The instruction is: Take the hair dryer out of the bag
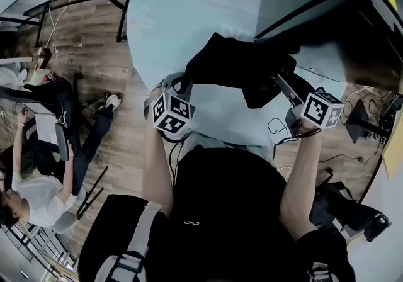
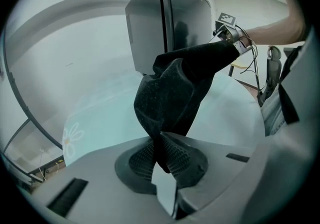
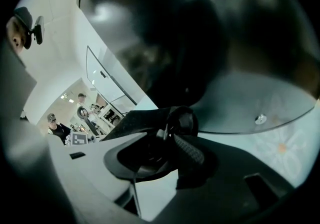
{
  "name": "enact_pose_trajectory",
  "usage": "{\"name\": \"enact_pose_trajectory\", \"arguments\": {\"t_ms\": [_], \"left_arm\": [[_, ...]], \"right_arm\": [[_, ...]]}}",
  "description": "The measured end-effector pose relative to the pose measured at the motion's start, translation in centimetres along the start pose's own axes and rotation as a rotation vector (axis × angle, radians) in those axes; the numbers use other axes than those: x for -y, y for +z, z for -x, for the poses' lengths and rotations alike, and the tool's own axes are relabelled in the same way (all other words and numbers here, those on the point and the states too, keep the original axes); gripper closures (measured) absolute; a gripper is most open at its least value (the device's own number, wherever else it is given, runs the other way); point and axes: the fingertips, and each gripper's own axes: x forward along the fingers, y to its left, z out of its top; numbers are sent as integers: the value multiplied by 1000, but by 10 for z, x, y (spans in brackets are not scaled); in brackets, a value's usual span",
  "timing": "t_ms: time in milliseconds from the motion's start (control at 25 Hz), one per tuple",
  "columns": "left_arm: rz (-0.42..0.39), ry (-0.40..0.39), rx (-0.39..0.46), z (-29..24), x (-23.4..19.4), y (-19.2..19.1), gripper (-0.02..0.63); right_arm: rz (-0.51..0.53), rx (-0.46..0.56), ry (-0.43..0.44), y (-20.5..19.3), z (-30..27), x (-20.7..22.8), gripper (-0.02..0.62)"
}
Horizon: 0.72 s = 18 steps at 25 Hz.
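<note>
A black fabric bag [image 1: 233, 63] hangs stretched between my two grippers above the pale blue round table [image 1: 189, 10]. My left gripper [image 1: 191, 77] is shut on the bag's left end; in the left gripper view its ribbed pads [image 2: 172, 155] pinch a fold of the cloth [image 2: 175, 88]. At the bag's right end, my right gripper [image 1: 281, 80] has its jaws set wide around a thick black bundle of the bag [image 3: 172, 120]. No hair dryer shows; the cloth hides what is inside.
A grey metal cabinet [image 2: 170, 18] stands beyond the table. People sit on the wooden floor at the left [image 1: 38, 192]. Cables [image 1: 365, 117] lie on the floor at the right, and a dark cabinet [image 1: 327, 10] is behind the table's right side.
</note>
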Motion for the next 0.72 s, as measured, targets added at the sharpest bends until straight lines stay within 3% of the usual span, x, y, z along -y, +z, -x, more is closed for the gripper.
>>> {"name": "enact_pose_trajectory", "arguments": {"t_ms": [160, 480, 720], "left_arm": [[15, 41, -2, 1, -8, -4, 589], [40, 71, 8, 1, -15, -4, 589], [17, 47, 26, 1, -8, 3, 591]], "right_arm": [[71, -33, -30, -2, 2, -3, 423], [414, -175, -176, -8, -1, -6, 422], [413, -212, -254, -24, -4, 7, 421]]}}
